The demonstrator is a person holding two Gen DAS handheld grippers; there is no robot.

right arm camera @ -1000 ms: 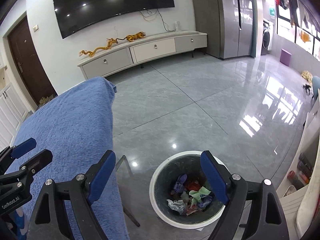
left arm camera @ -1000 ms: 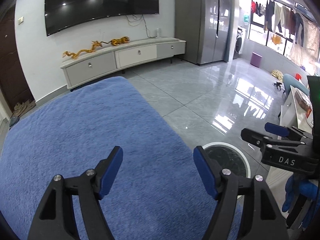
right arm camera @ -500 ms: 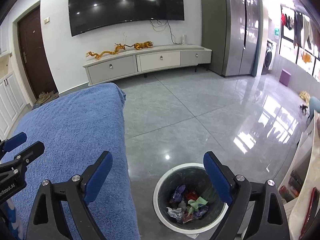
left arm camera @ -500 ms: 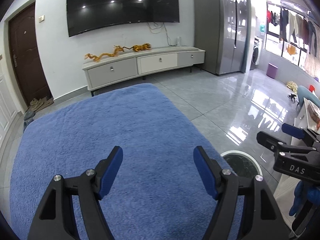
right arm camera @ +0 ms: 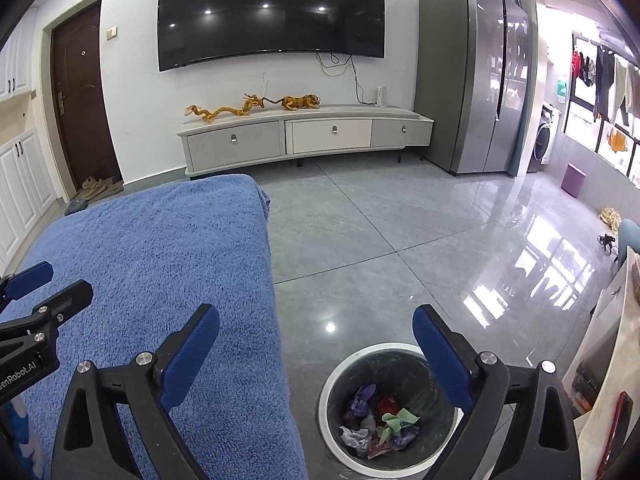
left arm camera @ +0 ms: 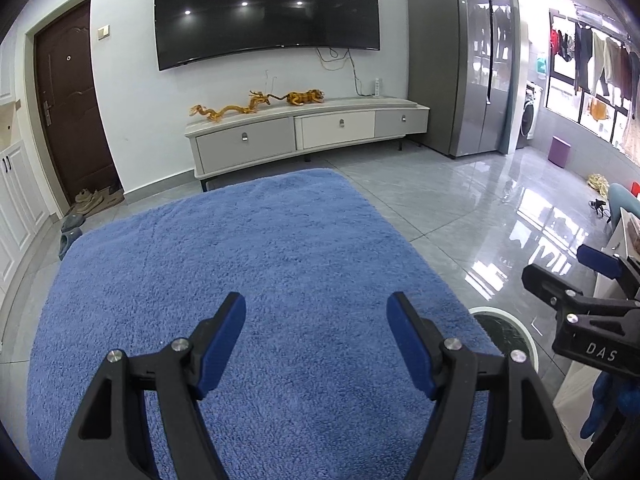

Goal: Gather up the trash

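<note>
My left gripper [left arm camera: 316, 340] hangs over the fuzzy blue towel [left arm camera: 248, 280] on the surface, fingers [left arm camera: 224, 336] wide with nothing between; that view catches only a sliver of the bin [left arm camera: 506, 330]; my right gripper [right arm camera: 316, 354] sees straight into it: round, white-rimmed, dark inside, crumpled trash [right arm camera: 376, 420] of several colours at the bottom; its fingers [right arm camera: 438, 354] are opening, empty, above glossy grey floor [right arm camera: 400, 232] tiles.
</note>
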